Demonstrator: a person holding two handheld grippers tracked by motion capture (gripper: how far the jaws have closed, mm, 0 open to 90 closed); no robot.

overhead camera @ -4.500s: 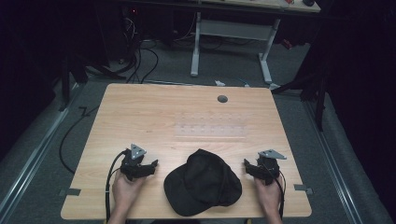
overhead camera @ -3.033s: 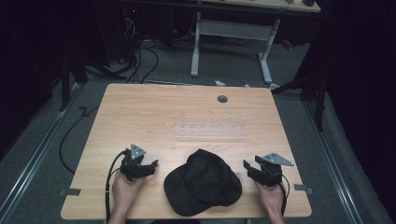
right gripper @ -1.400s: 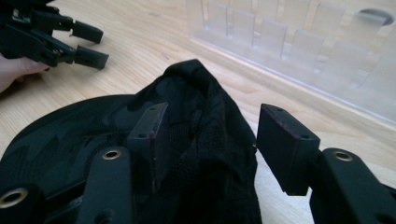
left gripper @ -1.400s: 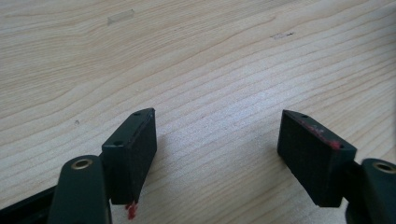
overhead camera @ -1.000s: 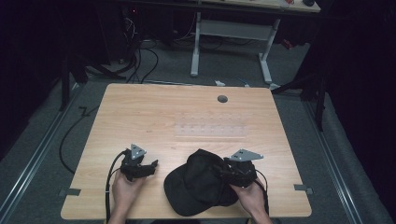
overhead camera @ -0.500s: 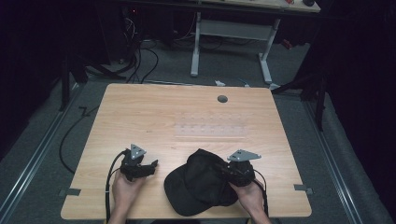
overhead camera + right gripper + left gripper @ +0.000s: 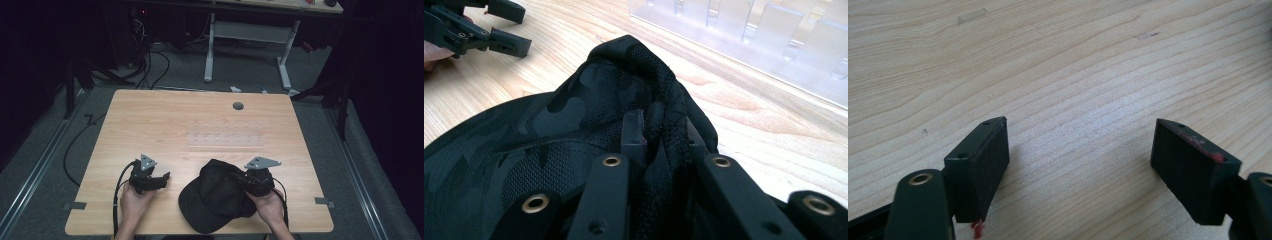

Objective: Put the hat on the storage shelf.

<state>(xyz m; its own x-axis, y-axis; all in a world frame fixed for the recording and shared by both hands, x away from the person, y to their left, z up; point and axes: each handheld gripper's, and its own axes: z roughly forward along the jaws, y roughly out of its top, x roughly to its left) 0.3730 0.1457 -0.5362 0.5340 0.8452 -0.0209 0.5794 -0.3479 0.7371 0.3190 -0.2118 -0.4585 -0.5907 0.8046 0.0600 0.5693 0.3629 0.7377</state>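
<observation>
Right now the black cap (image 7: 215,202) lies at the near edge of the worktop (image 7: 200,120), close to the person's side and between the two hands. Its fabric looks like dark camouflage with a mesh panel, as the right gripper view shows it (image 7: 589,105).

The right hand-held gripper (image 7: 239,180) sits at the cap's right side, with the person's right hand (image 7: 270,207) behind it. Its jaws have just been closing, and they now pinch a raised fold of the mesh fabric between them; the fold (image 7: 659,125) bunches up and stands above the rest of the cap. I think the pinched part is the crown or the back edge, though the dark cloth makes that hard to judge.

The left hand-held gripper (image 7: 162,179) rests well apart from the cap, to its left, held low over the wood by the left hand (image 7: 134,202). Its jaws have just been opening a little further and stand wide apart, with only bare wood grain between them in the left gripper view (image 7: 1080,155). It also shows at the top left corner of the right gripper view (image 7: 506,30), beyond the cap.

Farther up the worktop, past the cap, lies a clear plastic rack (image 7: 225,136) with a row of slots, and beyond it a small round grey grommet (image 7: 238,106) is set into the wood.
</observation>
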